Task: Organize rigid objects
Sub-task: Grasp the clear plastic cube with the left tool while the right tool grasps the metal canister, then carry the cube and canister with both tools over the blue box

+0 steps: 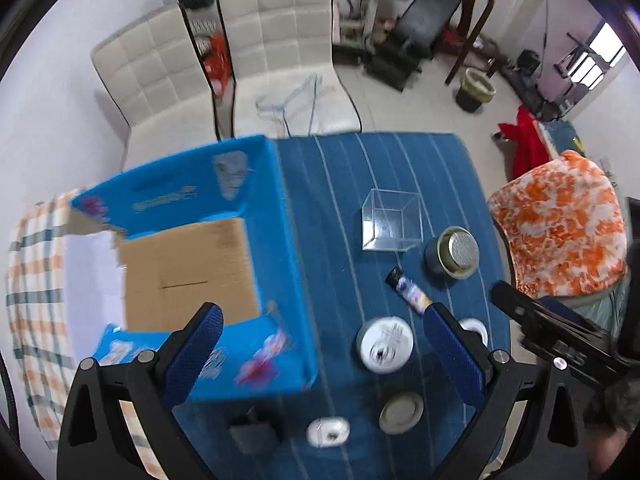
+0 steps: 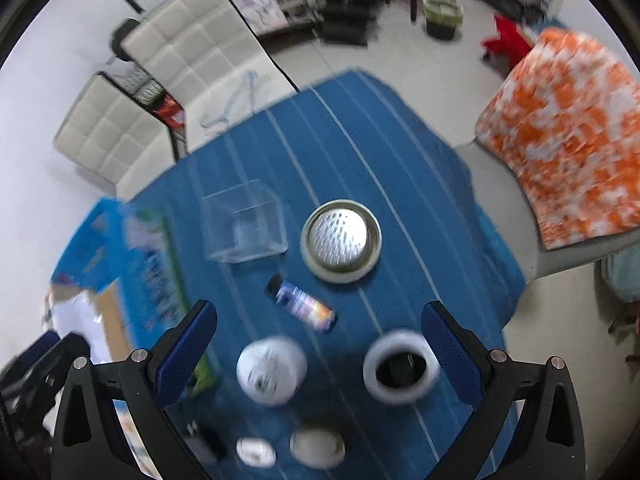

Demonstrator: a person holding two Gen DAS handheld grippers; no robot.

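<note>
Presently, the left gripper [image 1: 322, 354] hangs above the counter [image 1: 400, 168], jaws spread wide and holding nothing. The right gripper [image 2: 320, 344] is likewise released and empty. The counter carries a blue striped cloth. An open blue cardboard box [image 1: 192, 256] stands at its left side, its brown floor bare where visible. To the right of the box, on the cloth: a clear plastic cube [image 1: 392, 220], a round tin with a perforated metal insert [image 1: 454, 252] just beside the cube, and a small printed tube [image 1: 410, 290] lying flat near both. Closer in sit a white-lidded jar [image 1: 385, 345], a white ring-shaped roll [image 2: 400, 366], a flat round lid [image 1: 401, 408], a small white case [image 1: 328, 432] and a dark block [image 1: 254, 428]. All lie outside the box. Both views are motion-blurred.
</note>
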